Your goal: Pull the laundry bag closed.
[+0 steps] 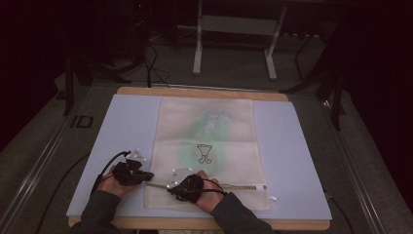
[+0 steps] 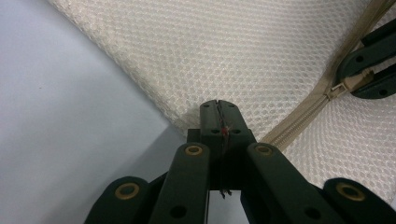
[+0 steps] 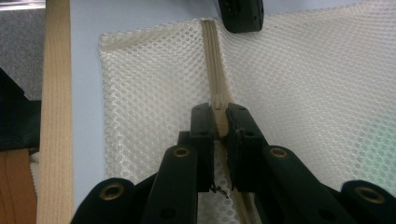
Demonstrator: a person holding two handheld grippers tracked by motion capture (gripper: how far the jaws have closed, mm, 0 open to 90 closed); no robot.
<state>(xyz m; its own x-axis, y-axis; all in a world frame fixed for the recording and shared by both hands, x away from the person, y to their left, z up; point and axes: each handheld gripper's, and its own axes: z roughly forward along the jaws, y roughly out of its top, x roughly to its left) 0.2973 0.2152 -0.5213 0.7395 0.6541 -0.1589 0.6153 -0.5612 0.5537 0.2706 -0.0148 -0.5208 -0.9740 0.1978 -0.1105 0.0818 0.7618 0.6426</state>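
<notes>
In the high view, a cream mesh laundry bag (image 1: 207, 146) with a pale green garment inside is seen lying flat on a light blue mat (image 1: 122, 136), which covers a wooden desk (image 1: 146, 90). A beige zipper (image 1: 234, 186) runs across the bag near its closest edge. The left tongs (image 1: 146, 175) are placed at the bag's left edge, at the zipper's end, and the right tongs (image 1: 171, 187) are set on the zipper just beside them. Both are held by the person's hands, with dark sleeves entering from the bottom.

In the left gripper view, the left tongs (image 2: 218, 105) are seen closed narrow, and a fold of the cream mesh at the bag's edge (image 2: 224, 56) is pinched between their tips, right where mesh meets blue mat (image 2: 56, 116). The zipper (image 2: 303, 114) runs diagonally to the right, and its slider is gripped by the other tongs (image 2: 362, 79) at the upper right.

In the right gripper view, the right tongs (image 3: 220, 122) are clamped on the beige zipper pull (image 3: 221, 119), with the closed zipper line (image 3: 212, 60) stretching ahead to the bag's edge. The tip of the left tongs (image 3: 240, 14) is seen at the top, on the mesh beside the zipper's end. The desk's wooden rim (image 3: 56, 116) is seen at the left.
</notes>
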